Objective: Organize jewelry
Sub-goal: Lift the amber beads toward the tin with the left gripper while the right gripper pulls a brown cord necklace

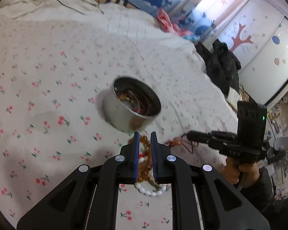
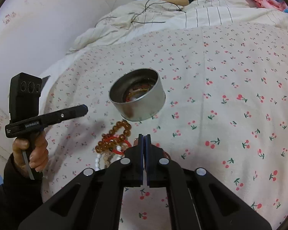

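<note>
A round metal tin [image 1: 133, 106] stands on the cherry-print bedsheet, with jewelry in its bottom; it also shows in the right wrist view [image 2: 139, 97]. A pile of bracelets lies in front of it: amber beads [image 2: 115, 134], a red cord bracelet [image 2: 118, 145] and white beads [image 1: 151, 190]. My left gripper [image 1: 145, 136] is partly open, hovering over the pile with the amber beads [image 1: 144, 153] seen between its fingers. My right gripper [image 2: 144, 137] has its jaws pressed together just right of the pile; whether it pinches anything is hidden.
The bedsheet [image 2: 230, 95] spreads wide to the right of the tin. A crumpled beige blanket [image 2: 144, 19] with black cables lies at the far end. Dark clothes [image 1: 222, 67] hang at the bed's right edge, next to a wardrobe [image 1: 263, 44].
</note>
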Demonstrator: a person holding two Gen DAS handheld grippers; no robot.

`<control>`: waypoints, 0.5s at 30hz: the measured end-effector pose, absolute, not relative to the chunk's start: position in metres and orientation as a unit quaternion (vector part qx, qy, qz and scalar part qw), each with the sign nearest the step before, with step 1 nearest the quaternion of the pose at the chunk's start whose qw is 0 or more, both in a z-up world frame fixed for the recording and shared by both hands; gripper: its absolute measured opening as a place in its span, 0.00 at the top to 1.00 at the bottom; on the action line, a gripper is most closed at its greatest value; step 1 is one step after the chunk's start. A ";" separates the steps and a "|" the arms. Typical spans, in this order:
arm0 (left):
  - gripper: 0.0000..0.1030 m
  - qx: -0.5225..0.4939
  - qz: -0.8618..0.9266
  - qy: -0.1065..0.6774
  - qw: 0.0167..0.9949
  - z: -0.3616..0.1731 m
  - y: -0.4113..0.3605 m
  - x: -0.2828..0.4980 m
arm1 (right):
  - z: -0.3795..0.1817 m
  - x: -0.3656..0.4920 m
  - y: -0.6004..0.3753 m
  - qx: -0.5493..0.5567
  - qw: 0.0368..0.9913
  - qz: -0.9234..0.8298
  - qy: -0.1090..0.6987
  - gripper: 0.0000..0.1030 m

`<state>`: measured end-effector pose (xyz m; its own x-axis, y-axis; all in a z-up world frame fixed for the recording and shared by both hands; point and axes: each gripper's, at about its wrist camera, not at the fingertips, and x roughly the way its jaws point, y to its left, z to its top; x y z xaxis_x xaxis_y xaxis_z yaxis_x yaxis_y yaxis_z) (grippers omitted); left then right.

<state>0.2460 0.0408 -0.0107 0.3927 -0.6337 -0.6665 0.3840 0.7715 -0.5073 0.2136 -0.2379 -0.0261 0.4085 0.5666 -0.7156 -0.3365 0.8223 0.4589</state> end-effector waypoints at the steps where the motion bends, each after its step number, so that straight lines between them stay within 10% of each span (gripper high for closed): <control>1: 0.90 -0.116 -0.312 0.461 0.823 -0.010 0.034 0.244 | -0.028 0.215 -0.238 0.123 0.828 0.268 0.477 0.97; 4: 0.89 -0.068 -0.288 0.477 0.828 -0.018 0.022 0.242 | -0.035 0.218 -0.239 0.116 0.826 0.253 0.491 0.83; 6: 0.84 -0.059 -0.259 0.488 0.832 -0.027 0.021 0.248 | -0.036 0.216 -0.239 0.112 0.829 0.243 0.492 0.39; 15: 0.61 -0.060 -0.272 0.510 0.814 -0.050 0.007 0.265 | -0.053 0.218 -0.218 0.030 0.833 0.211 0.511 0.37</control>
<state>0.2654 0.0067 -0.0502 0.3332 -0.5036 -0.7971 0.3811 0.8452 -0.3747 0.2180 -0.2175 -0.0534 0.3888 0.3823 -0.8383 -0.3217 0.9089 0.2653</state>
